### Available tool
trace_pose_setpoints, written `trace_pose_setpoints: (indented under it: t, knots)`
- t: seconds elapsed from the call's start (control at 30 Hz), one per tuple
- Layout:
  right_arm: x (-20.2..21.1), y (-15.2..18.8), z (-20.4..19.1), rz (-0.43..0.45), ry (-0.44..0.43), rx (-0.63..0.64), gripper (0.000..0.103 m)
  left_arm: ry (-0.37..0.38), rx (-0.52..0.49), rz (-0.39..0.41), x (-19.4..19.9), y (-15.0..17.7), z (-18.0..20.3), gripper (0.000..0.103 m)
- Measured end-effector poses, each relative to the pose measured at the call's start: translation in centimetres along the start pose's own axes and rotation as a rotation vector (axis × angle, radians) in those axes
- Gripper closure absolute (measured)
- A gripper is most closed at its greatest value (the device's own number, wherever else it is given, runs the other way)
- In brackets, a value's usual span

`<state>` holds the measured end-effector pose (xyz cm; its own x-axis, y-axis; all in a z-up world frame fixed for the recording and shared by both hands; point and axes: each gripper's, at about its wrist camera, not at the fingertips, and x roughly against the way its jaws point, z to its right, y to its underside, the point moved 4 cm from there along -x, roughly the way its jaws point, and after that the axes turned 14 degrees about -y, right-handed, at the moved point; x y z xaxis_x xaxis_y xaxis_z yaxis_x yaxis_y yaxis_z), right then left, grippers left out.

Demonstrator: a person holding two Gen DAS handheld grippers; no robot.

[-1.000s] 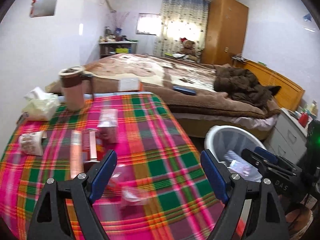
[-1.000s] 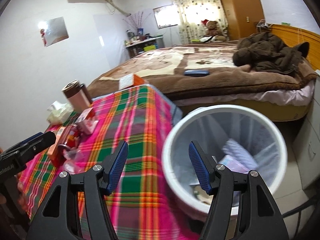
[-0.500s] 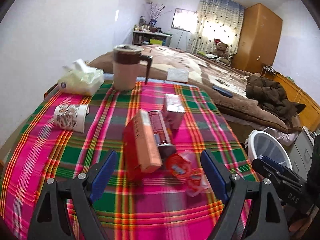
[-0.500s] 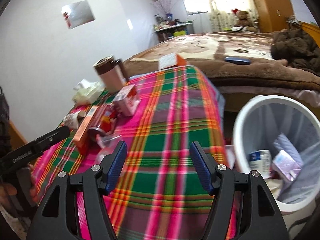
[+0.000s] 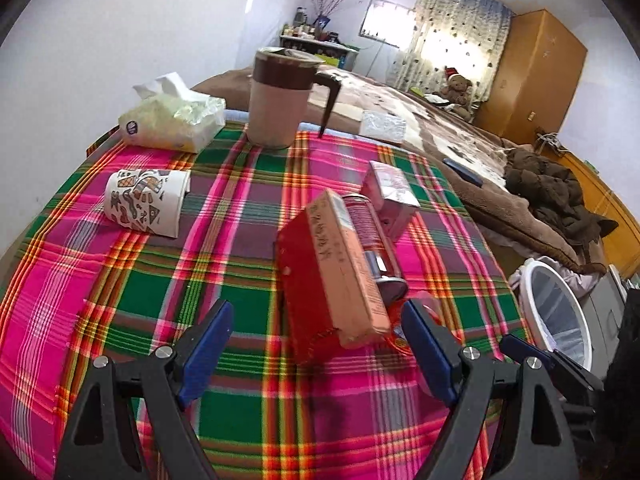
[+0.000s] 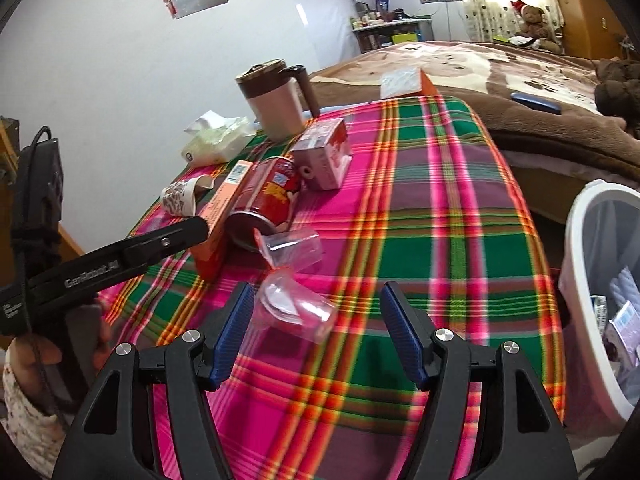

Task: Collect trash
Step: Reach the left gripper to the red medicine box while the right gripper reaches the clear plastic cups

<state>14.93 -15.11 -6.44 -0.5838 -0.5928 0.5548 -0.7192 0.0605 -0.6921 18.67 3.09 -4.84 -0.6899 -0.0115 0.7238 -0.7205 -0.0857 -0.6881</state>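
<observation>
Trash lies on the plaid tablecloth (image 5: 132, 300). An orange-red box (image 5: 332, 264) lies beside a tipped red can (image 5: 372, 236), with a pink carton (image 5: 390, 196) behind them. My left gripper (image 5: 316, 312) is open, and the box's near end sits just ahead between its pads, untouched. A patterned paper cup (image 5: 146, 202) lies on its side at the left. My right gripper (image 6: 316, 300) is open over a crumpled clear plastic cup (image 6: 296, 312), which lies by its left pad. A second clear cup (image 6: 292, 246) rests against the can (image 6: 272, 196).
A brown-lidded mug (image 5: 280, 98) and a tissue pack (image 5: 172, 120) stand at the table's far side. A white bin (image 6: 600, 292) holding several wrappers stands off the table's right edge. A bed (image 6: 500, 68) lies beyond. A hand (image 6: 40, 356) holds the left tool.
Both views swung from the bin to the table. My left gripper closed in on the box and can. My right gripper left the bin and came over the clear cups.
</observation>
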Motion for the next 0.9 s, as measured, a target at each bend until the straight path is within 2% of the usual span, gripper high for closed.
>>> trace_pose_setpoints:
  t: [0.07,0.37,0.53,0.77,0.9]
  knots:
    - [-0.5,0.0,-0.2,-0.015,0.002,0.008,0.036,0.006,-0.005,0.009,0.0,-0.2,0.0,0.016]
    - [-2.9,0.8,0.0,-0.101,-0.009,-0.005,0.036,-0.001,-0.041,-0.053,-2.5,-0.3,-0.2,0.016]
    - [-2.9,0.6,0.4,-0.106,0.006,-0.018,0.036,-0.007,-0.022,-0.08,-3.6,-0.2,-1.0,0.016]
    - [-2.7,0.6,0.7,-0.116,0.087,0.007,0.036,-0.039,-0.018,-0.089,-4.2,-0.7,-1.8,0.016]
    - [-2.4,0.6,1.2,-0.109,0.084,-0.006,0.036,-0.064,-0.035,-0.102,-5.0,-1.0,-2.1,0.016]
